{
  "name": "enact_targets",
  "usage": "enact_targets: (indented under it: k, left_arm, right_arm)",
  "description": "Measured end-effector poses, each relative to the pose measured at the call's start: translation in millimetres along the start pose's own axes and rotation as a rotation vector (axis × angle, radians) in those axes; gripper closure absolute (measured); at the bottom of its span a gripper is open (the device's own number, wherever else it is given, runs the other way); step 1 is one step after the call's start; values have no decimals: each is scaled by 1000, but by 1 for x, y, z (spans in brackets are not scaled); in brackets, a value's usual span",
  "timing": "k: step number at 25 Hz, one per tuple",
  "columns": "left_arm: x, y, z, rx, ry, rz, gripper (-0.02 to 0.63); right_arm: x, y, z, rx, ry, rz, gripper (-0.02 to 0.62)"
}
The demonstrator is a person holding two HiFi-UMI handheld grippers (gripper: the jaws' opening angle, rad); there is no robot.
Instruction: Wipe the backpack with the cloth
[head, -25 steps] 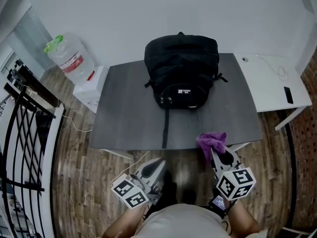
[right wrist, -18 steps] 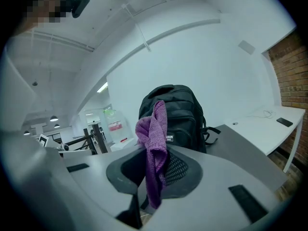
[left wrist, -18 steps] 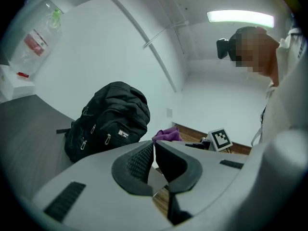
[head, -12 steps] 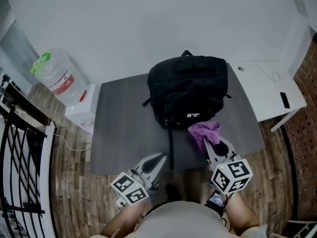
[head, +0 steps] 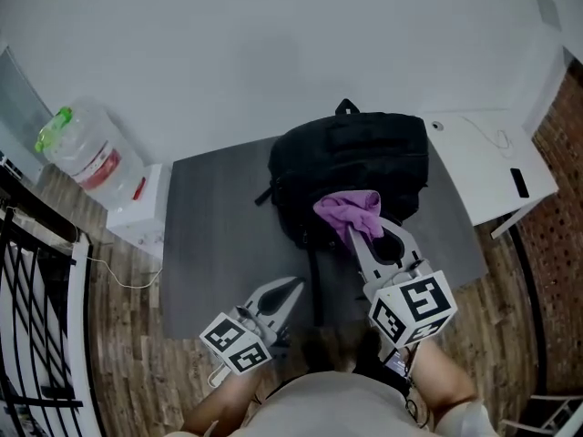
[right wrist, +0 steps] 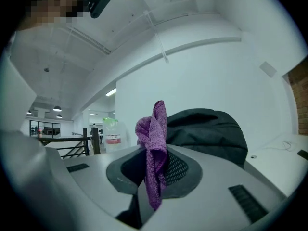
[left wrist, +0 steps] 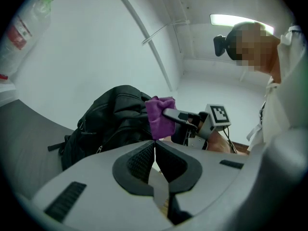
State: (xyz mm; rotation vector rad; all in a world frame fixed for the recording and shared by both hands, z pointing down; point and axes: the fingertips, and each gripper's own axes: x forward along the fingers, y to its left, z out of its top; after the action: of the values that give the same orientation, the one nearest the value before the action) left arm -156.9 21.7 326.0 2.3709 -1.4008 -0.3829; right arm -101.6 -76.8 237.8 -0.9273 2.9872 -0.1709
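A black backpack stands at the back of the dark grey table; it also shows in the left gripper view and the right gripper view. My right gripper is shut on a purple cloth, and holds it over the backpack's front. The cloth hangs bunched between the right jaws. From the left gripper view the cloth sits against the bag. My left gripper is shut with nothing in it, at the table's near edge, left of a dangling black strap.
A large water bottle stands on the floor at the left, beside a small white stand. A white side table with a cable and a dark phone sits at the right. A black metal railing runs along the left edge.
My right gripper has risen and moved forward with the cloth, from the table's near edge onto the backpack's front. The left gripper has come up to the table's edge.
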Motion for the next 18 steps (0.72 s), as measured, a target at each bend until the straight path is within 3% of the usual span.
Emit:
enact_targets:
  k: [10, 18]
  left_arm:
    - [23, 0, 17, 18, -69, 65, 601]
    - [27, 4, 27, 29, -108, 116, 601]
  right_arm:
    - [70, 18, 74, -209, -115, 97, 538]
    - [106, 14, 73, -303, -94, 71, 539]
